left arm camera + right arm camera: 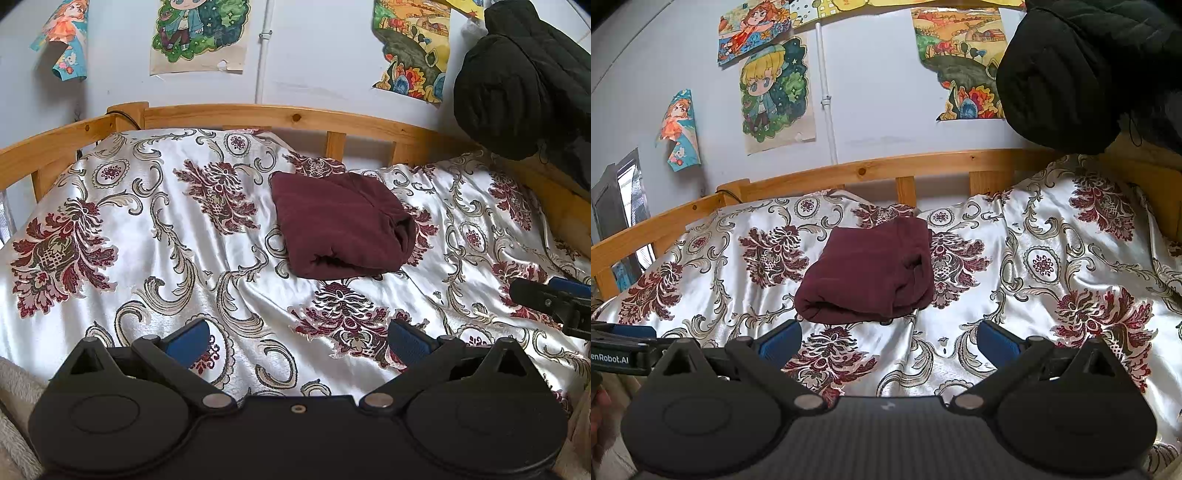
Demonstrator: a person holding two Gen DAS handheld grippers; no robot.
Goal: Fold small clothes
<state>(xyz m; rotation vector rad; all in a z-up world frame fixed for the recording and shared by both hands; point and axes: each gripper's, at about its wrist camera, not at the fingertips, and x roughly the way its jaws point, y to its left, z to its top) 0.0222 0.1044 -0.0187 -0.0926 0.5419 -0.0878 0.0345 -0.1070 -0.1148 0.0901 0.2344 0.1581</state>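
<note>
A maroon garment [341, 225] lies folded into a small thick bundle on the floral satin bedspread [147, 229], toward the far side of the bed. It also shows in the right wrist view [871, 275]. My left gripper [299, 341] is open and empty, held above the bedspread well short of the bundle. My right gripper [890, 339] is open and empty, just short of the bundle's near edge. The right gripper's tip shows at the right edge of the left wrist view [546, 299]. The left gripper shows at the left edge of the right wrist view [620, 347].
A wooden bed rail [258, 116] runs along the far side and left of the bed. A black quilted jacket [524, 77] hangs at the upper right, over the bed's corner. Drawings [201, 35] are stuck on the white wall. A black cable [127, 118] runs over the rail's corner.
</note>
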